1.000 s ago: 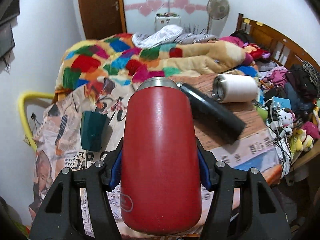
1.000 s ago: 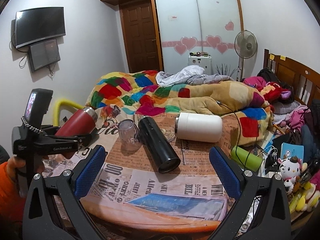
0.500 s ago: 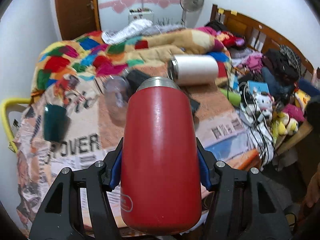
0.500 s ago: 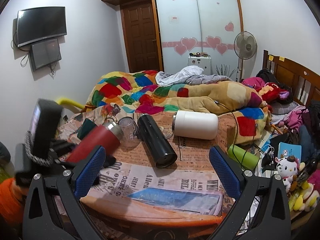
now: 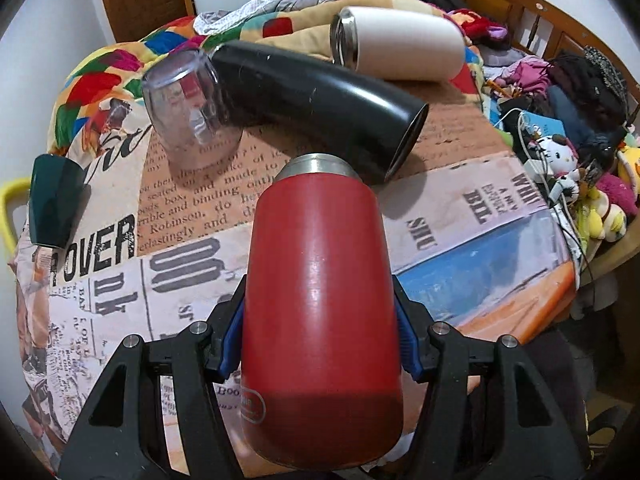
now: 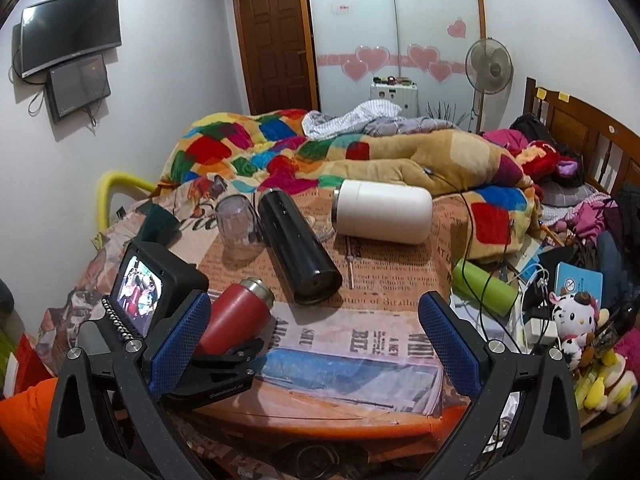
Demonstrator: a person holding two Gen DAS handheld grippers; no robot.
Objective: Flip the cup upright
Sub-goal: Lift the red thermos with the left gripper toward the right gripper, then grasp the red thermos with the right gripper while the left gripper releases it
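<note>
My left gripper (image 5: 318, 344) is shut on a red flask (image 5: 320, 312) with a steel neck, held tilted with the neck pointing forward, above the near part of the table. It also shows in the right wrist view (image 6: 236, 318), low over the table's front left. A black flask (image 5: 320, 100) and a white flask (image 5: 396, 50) lie on their sides behind it. My right gripper (image 6: 316, 344) is open and empty at the table's front edge.
A clear cup (image 5: 188, 108) and a dark green cup (image 5: 56, 200) stand mouth down at the left of the newspaper-covered table (image 5: 500, 216). A green bottle (image 6: 484, 286), cables and plush toys (image 6: 572, 320) crowd the right side. A bed with a colourful blanket (image 6: 280, 152) lies behind.
My left gripper has carried the red flask forward and down over the table, toward the black flask, tilting it more downward. The right gripper has stayed almost still.
</note>
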